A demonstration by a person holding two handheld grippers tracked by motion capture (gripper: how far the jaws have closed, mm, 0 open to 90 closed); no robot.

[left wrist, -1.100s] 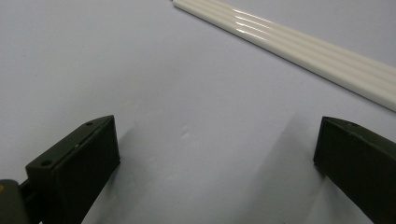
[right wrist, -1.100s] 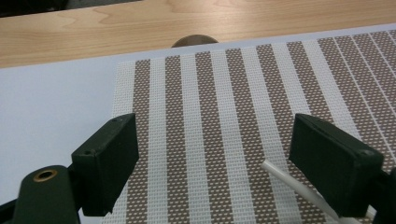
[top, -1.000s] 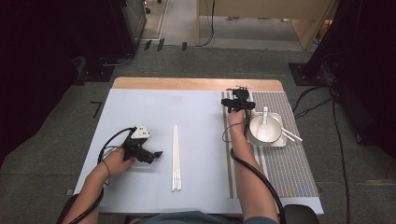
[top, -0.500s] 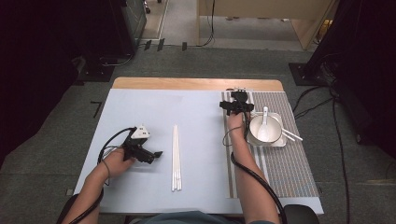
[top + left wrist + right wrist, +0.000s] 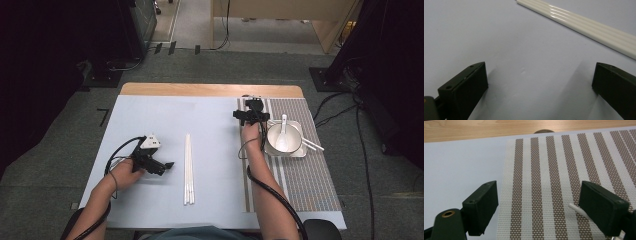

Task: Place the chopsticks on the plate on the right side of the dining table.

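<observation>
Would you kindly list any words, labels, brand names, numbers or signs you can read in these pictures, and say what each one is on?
There is no readable text in any view.
The chopsticks are plain white, with no print.
The bowl, the spoon in it and the tray show no marking.
The striped mat bears a woven pattern, no lettering.
The left gripper and right gripper show no label.

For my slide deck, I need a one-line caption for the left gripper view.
Open left gripper hovering over the pale blue table cover, white chopsticks lying just ahead.
</observation>
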